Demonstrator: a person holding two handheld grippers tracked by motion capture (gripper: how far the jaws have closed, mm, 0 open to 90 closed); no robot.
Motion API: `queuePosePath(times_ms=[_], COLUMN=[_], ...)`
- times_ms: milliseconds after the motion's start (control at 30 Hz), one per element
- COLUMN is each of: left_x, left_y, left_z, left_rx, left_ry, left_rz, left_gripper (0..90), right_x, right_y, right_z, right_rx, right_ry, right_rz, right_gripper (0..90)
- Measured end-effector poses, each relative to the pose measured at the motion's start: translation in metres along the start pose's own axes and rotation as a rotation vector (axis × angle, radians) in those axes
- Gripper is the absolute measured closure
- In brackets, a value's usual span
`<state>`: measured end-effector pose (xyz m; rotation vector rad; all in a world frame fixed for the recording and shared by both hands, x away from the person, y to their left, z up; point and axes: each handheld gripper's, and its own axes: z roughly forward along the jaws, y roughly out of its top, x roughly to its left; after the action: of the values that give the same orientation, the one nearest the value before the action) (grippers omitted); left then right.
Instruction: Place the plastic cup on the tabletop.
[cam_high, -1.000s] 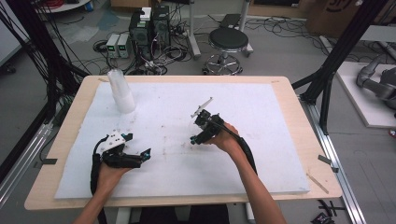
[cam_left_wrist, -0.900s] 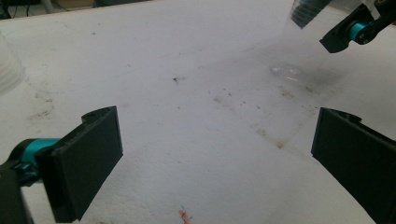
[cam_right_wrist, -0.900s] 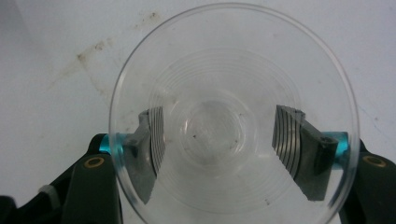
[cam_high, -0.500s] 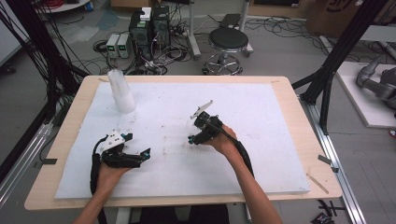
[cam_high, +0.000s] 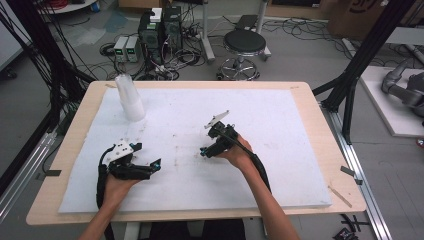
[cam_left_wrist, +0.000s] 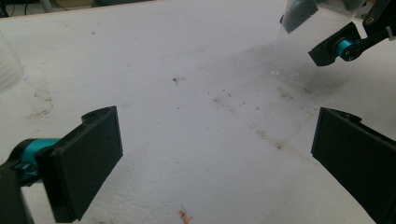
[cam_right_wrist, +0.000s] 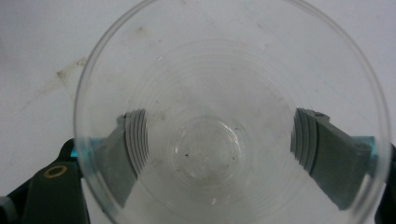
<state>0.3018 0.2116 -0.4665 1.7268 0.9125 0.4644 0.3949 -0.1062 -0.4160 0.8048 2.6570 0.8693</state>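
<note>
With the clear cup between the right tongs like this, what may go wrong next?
1. The clear cup looks thin; the right tongs, whose jaws have just been opening, stand on either side of it, so a hard squeeze might buckle it.
2. It may tip on the white mat.

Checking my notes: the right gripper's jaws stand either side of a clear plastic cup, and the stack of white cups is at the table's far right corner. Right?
Not quite. The stack of white cups stands near the table's far left corner, as the high view shows. The right gripper does have the clear plastic cup between its jaws.
</note>
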Motion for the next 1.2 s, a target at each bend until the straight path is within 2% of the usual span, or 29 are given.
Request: queuePosePath(times_ms=[200,600,833,900,1067,1200], left_x=[0.000,0.002,0.002,0.002,0.002,0.003], left_y=[0.000,-0.001,-0.001,-0.001,-0.001,-0.001], left_z=[0.000,-0.002,-0.002,-0.002,-0.002,-0.002], left_rx=[-0.002,-0.011,-0.015,-0.016,-0.018,-0.017], left_ry=[-0.006,-0.014,-0.012,-0.012,-0.006,-0.001], left_rz=[0.001,-0.001,-0.008,-0.011,-0.021,-0.024], left_gripper=[1.9,1.9,1.9,1.9,1.9,1.9], right_x=[-0.001,0.001,0.001,-0.001,-0.002,-0.002], right_y=[-0.014,-0.063,-0.097,-0.105,-0.118,-0.125], right_z=[-0.008,-0.036,-0.051,-0.054,-0.057,-0.059], right_rx=[-0.038,-0.219,-0.318,-0.347,-0.403,-0.417], right_ry=[-0.005,0.017,-0.023,-0.033,-0.069,-0.091], right_rz=[0.028,0.104,0.122,0.151,0.162,0.160], right_gripper=[17.4,17.3,17.3,17.3,17.3,17.4])
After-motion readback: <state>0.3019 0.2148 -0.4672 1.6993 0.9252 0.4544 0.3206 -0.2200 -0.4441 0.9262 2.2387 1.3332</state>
